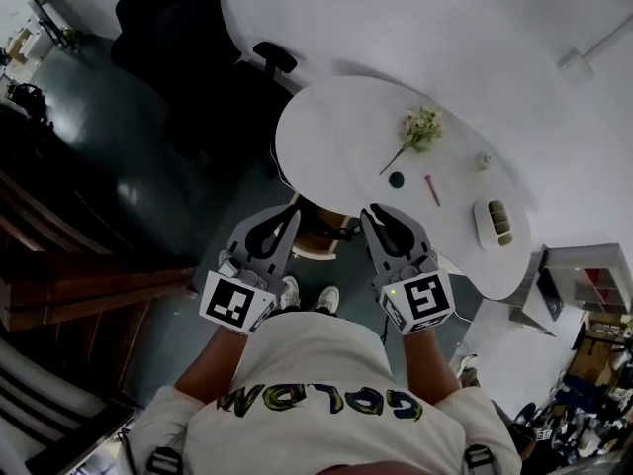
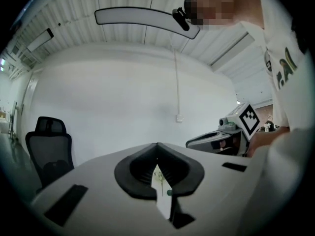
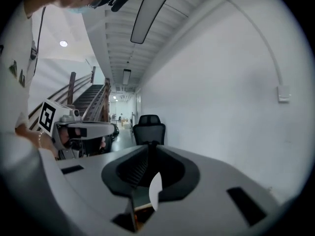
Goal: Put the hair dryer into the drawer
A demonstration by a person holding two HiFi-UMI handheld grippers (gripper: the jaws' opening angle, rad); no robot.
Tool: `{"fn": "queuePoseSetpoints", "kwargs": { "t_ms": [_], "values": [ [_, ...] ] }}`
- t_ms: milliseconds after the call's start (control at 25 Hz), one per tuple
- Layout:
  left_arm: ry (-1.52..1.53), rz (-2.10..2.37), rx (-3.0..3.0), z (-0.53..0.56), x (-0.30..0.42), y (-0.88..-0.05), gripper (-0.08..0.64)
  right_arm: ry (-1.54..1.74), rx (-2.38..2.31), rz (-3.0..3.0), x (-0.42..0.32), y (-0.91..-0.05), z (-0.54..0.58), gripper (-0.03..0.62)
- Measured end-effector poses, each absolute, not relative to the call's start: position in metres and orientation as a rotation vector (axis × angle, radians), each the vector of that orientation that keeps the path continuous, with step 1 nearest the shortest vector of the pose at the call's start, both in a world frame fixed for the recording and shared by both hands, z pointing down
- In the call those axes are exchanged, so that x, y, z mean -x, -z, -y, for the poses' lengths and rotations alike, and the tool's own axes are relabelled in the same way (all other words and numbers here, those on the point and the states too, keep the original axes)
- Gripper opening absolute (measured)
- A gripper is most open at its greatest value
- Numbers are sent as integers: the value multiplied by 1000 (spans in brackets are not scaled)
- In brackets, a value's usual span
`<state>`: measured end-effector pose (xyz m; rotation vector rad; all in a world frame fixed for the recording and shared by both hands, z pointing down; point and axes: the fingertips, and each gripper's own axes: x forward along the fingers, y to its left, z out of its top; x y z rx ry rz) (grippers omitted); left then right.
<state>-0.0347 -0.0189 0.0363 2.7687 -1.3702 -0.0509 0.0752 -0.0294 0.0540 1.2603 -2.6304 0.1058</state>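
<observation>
No hair dryer and no drawer show in any view. Both grippers are held side by side at chest height, pointing roughly level toward a white wall. In the head view my left gripper [image 1: 292, 211] and my right gripper [image 1: 376, 212] hang over the floor near the round white table [image 1: 336, 127]. The left gripper [image 2: 157, 145] has its jaw tips meeting with nothing between them. The right gripper [image 3: 148, 145] likewise has its tips together and holds nothing. Each gripper view catches the other gripper at its side.
On the table lie a small flower bunch [image 1: 420, 127], a green disc [image 1: 397, 179], a red pen [image 1: 432, 190] and a white tray [image 1: 495, 223]. A black office chair [image 1: 183, 38] stands beyond. Dark wooden stairs [image 1: 59, 265] run along the left; a white cabinet [image 1: 584, 285] stands right.
</observation>
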Motion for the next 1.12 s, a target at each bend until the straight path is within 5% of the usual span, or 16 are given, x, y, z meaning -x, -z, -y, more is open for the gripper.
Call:
{"fn": "queuePoseSetpoints", "kwargs": {
  "t_ms": [1120],
  "values": [
    [234,1351,-2822,-10,22,32,11,16,-1415,2703,-86,26,-4,12]
  ]
}}
